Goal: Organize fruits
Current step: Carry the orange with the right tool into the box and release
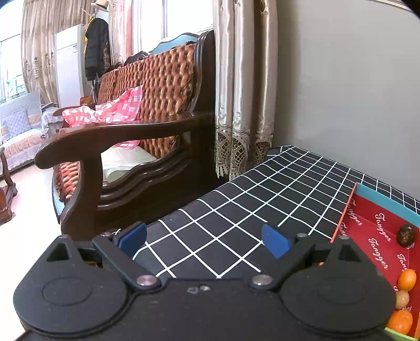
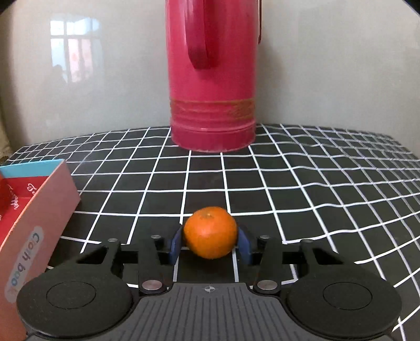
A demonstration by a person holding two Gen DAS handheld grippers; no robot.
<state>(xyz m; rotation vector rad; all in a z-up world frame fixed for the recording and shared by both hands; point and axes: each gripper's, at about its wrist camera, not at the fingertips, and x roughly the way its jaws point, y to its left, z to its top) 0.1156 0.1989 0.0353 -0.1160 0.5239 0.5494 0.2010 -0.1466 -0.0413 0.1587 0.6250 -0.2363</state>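
I saw the black grid-checked tablecloth (image 2: 302, 183), lightly rippled, under a glossy red flask (image 2: 212, 78) whose top was cut off. The red cardboard box (image 1: 378, 230) held small round fruits, partly hidden. My right gripper (image 2: 210, 242) clasped a dimpled tangerine (image 2: 210, 234) beside that box; my left gripper (image 1: 204, 240) gaped, empty.

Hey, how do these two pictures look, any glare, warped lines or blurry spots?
Left wrist view: the windows are blown out white, and the sofa is slightly soft. Right wrist view: a window reflection glares on the glossy wall, the tablecloth grid bows from the fisheye, and the mandarin is sharp.
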